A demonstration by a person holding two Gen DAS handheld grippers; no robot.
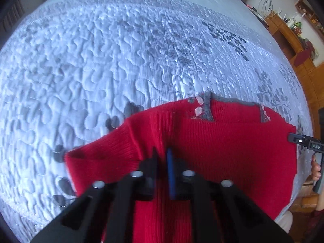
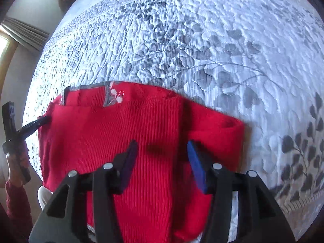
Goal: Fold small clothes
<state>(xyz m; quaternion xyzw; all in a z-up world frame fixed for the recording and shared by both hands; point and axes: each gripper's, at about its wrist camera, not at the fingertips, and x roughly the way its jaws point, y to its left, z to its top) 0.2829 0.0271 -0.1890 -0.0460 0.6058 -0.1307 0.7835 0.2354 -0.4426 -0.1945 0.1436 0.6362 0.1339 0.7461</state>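
- Sweater (image 2: 113, 141), red knit, lies on the quilted bed cover (image 1: 101, 60), sleeves folded in.
- Left gripper (image 1: 162, 154) is pinched closed above it; whether it nips knit I cannot tell. Right gripper (image 2: 161, 147) hovers open, empty.
- Next likely calls for gripping an edge and folding over.

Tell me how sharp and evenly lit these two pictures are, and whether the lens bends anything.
Left wrist view: the fisheye bows the quilt into a dome, corners go black, the sweater is soft with blur, daylight is flat. Right wrist view: same bulge and dark corners, the right tongs cast a dark shadow patch on the sweater, its right edge smears, and the window at far left is blown out.
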